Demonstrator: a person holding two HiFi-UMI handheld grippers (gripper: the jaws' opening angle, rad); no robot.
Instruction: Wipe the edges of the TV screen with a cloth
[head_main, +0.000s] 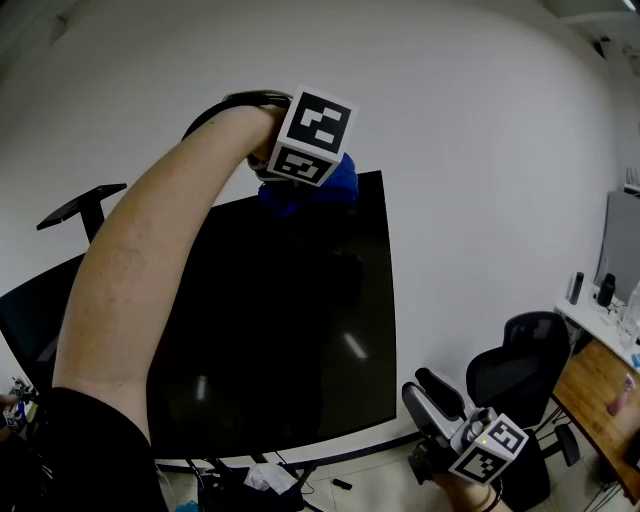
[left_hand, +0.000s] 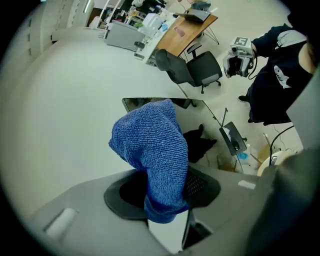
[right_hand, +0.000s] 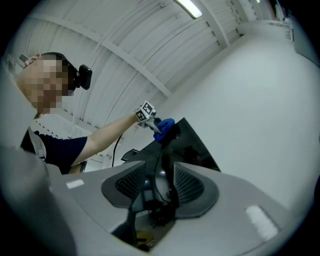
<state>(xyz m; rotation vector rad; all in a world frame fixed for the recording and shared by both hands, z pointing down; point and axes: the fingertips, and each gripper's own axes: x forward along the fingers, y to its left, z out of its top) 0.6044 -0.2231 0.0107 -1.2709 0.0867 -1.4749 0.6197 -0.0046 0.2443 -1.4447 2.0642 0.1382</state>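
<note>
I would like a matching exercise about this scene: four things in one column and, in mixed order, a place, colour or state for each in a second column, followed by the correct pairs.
Column one:
1. cloth
2. TV screen
3. right gripper
4. office chair

Column two:
a. fingers apart, holding nothing
b. blue, at the screen's top edge
c. on the floor, right of the screen
d. flat, dark and glossy

Pairs: 1-b, 2-d, 3-a, 4-c

Glossy screen (head_main: 290, 330), nubby terry cloth (left_hand: 150, 150)
</note>
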